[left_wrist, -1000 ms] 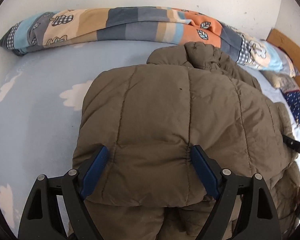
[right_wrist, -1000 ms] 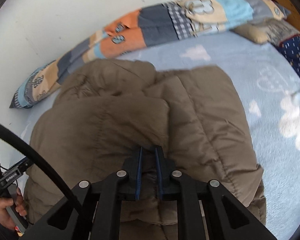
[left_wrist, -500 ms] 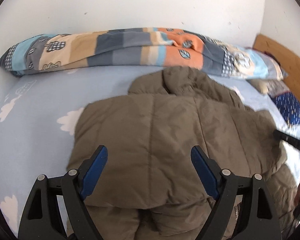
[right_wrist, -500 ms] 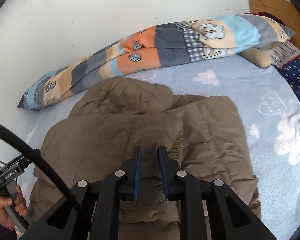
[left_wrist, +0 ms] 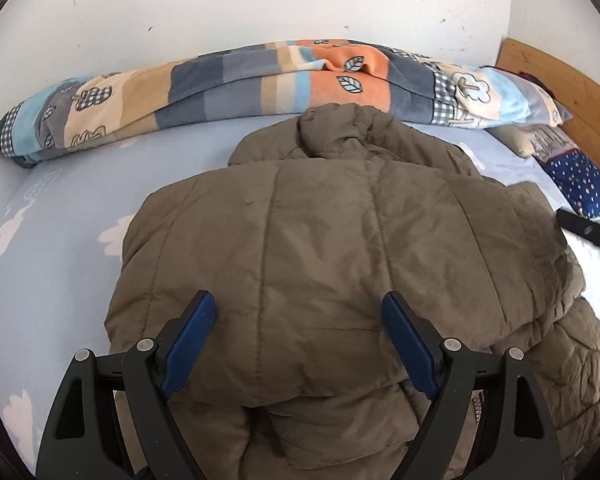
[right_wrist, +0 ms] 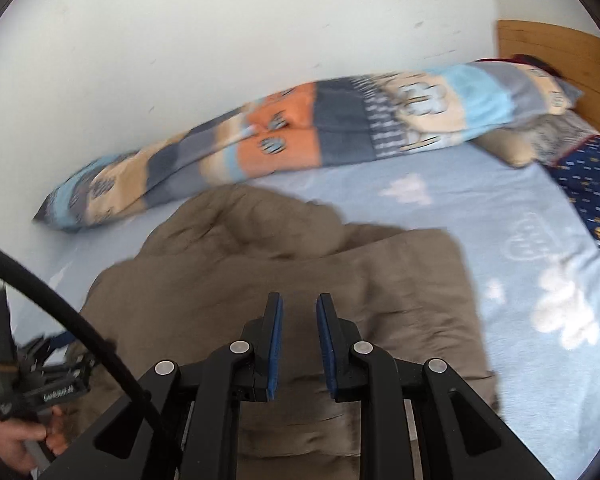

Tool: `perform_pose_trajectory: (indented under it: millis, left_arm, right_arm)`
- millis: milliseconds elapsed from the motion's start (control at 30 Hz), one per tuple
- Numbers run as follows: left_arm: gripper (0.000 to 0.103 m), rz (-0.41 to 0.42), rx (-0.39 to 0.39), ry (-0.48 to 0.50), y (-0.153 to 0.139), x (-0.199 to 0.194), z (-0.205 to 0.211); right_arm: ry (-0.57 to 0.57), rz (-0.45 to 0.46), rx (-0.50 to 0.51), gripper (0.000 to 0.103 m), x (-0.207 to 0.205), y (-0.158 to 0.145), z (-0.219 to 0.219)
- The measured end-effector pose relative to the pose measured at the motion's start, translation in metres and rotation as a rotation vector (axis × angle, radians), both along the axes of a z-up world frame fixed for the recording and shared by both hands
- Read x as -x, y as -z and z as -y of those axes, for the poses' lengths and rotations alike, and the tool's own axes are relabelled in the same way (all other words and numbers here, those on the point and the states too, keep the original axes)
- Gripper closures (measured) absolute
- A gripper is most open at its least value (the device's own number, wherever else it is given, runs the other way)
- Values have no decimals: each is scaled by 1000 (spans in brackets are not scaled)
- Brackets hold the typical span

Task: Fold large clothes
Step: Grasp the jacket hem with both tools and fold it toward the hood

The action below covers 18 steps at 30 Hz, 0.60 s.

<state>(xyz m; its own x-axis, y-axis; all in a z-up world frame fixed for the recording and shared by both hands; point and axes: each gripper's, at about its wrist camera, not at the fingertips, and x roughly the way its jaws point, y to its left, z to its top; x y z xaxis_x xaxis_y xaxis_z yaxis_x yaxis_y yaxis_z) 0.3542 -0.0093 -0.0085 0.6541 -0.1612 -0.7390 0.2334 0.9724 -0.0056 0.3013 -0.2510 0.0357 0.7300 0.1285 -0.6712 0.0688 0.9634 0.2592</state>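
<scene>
The right gripper (right_wrist: pixel 299 312) has just been opening: its blue pads now stand a little apart with nothing between them, above the near part of the brown puffer jacket (right_wrist: pixel 284 280). The left gripper (left_wrist: pixel 298 320) is spread wide and empty, its pads clear of the fabric, poised above the jacket's near left portion. At the left edge of the right wrist view a hand (right_wrist: pixel 18 440) grips the handle of the left tool.

The jacket lies in the middle of the bed, on a light blue sheet (left_wrist: pixel 60 208) printed with white clouds. One quilted panel is already laid over the top, so the jacket forms a compact, roughly rectangular bundle, with its bunched collar or hood at the far end. Beyond it, against the wall, lies a rolled patchwork blanket (left_wrist: pixel 260 80); a dotted navy pillow (right_wrist: pixel 592 176) sits far right.

Judging from this, a fold seems just finished. What probably remains is tidying the looser quilted edge at the near right and perhaps one more fold to shorten the bundle.
</scene>
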Motion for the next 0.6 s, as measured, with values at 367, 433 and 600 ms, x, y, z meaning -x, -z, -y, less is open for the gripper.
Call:
perform_pose_trajectory:
  millis: [367, 433, 600]
  left_arm:
    - [16, -49, -29, 9, 24, -4, 2]
    - [16, -47, -31, 9, 22, -4, 2]
    - [17, 6, -15, 1, -5, -6, -7]
  right_arm:
    - [-69, -224, -5, 85, -20, 60, -7]
    - [-70, -226, -3, 85, -20, 61, -8]
    - [-74, -186, 7, 85, -15, 44, -11]
